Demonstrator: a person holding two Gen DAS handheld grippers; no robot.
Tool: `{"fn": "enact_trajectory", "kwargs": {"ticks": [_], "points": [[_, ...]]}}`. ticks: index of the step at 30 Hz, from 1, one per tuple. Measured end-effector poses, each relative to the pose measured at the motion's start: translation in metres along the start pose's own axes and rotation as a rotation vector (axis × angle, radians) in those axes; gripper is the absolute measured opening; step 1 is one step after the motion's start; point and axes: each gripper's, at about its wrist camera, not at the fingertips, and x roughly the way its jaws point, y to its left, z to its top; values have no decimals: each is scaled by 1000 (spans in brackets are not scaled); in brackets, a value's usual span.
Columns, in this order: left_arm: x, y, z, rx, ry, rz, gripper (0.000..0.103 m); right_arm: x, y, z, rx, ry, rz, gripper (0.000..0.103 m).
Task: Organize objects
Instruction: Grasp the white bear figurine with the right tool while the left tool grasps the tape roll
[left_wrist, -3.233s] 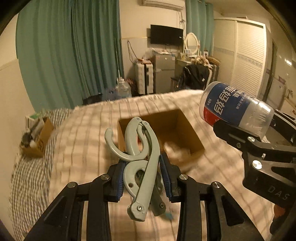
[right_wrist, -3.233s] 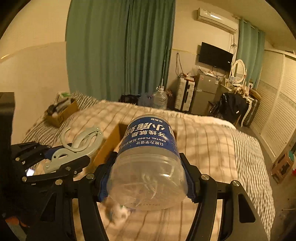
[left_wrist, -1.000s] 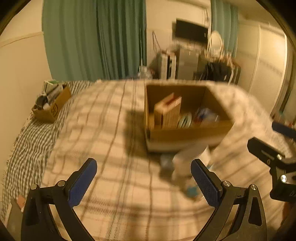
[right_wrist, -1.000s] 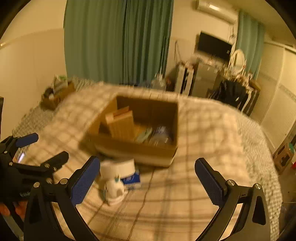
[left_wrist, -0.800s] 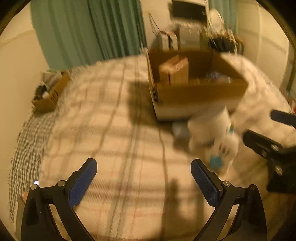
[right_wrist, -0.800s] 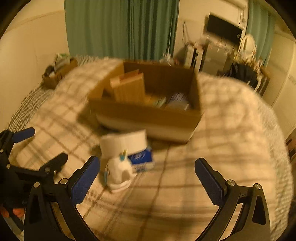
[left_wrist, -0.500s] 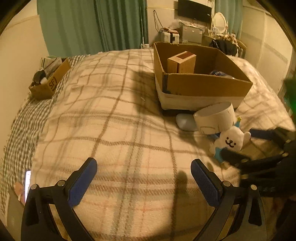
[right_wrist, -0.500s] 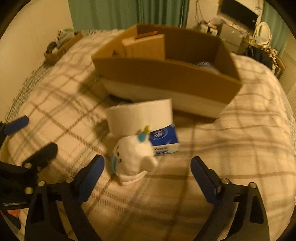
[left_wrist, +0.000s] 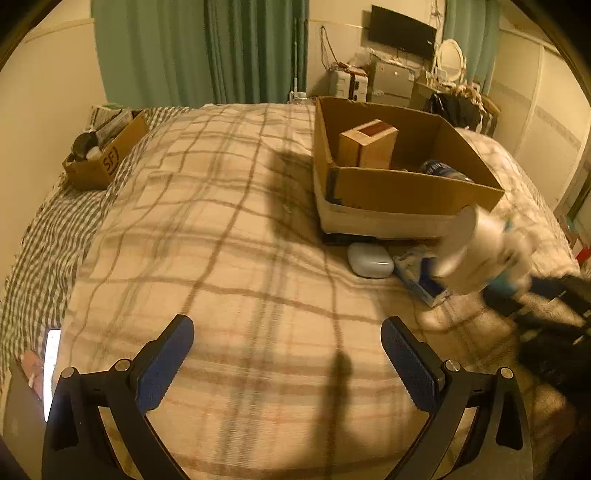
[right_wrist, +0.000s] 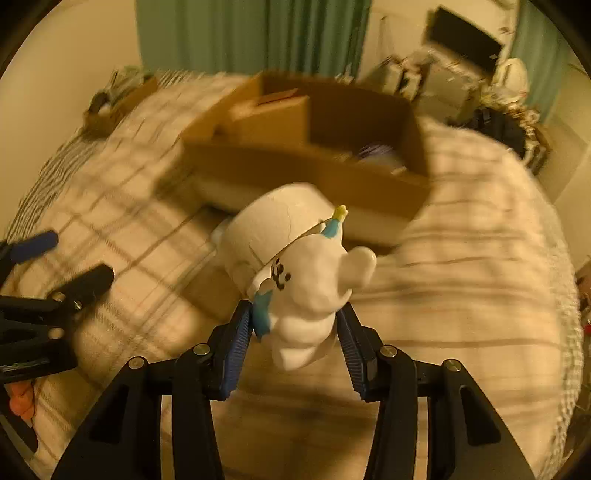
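A white plush toy (right_wrist: 314, 280) with a drawn face and blue trim sits between the blue pads of my right gripper (right_wrist: 295, 332). Its jaws are closing and the pads press on the toy's sides. A white roll (right_wrist: 269, 225) sits right behind the toy's head, touching it. In the left wrist view the toy (left_wrist: 480, 258) is a white blur at the right, in front of the cardboard box (left_wrist: 406, 192). My left gripper (left_wrist: 288, 354) stands wide open over the plaid blanket with nothing between its fingers.
The cardboard box holds a small brown carton (left_wrist: 367, 144) and a blue-labelled bottle (left_wrist: 439, 170). A white case (left_wrist: 370, 259) and a blue tissue pack (left_wrist: 421, 277) lie before it. A smaller box of clutter (left_wrist: 107, 158) stands far left, and a lit phone (left_wrist: 51, 369) lies at the bed's edge.
My right gripper came down to the toy and its jaws narrowed onto it; the toy and roll now stand off the tissue pack. The left gripper stayed wide open and dipped a little.
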Motion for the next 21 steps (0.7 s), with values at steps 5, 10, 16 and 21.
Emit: {"fn": "enact_trajectory", "kwargs": {"ticks": [5,10,16,21], "points": [[5,-30,9,24,32,-60,103,-23,-34,1,11,-31,-72,46],[14,-65,12,87,50,-73,103,-27,-45,-5,14,-24,-25,46],[25,-91,16,128,62,-72,103,-30,-59,-2,55,-57,-23,46],[34,-109,26,104,76,-115,103,-27,-81,2,72,-61,-93,46]]}}
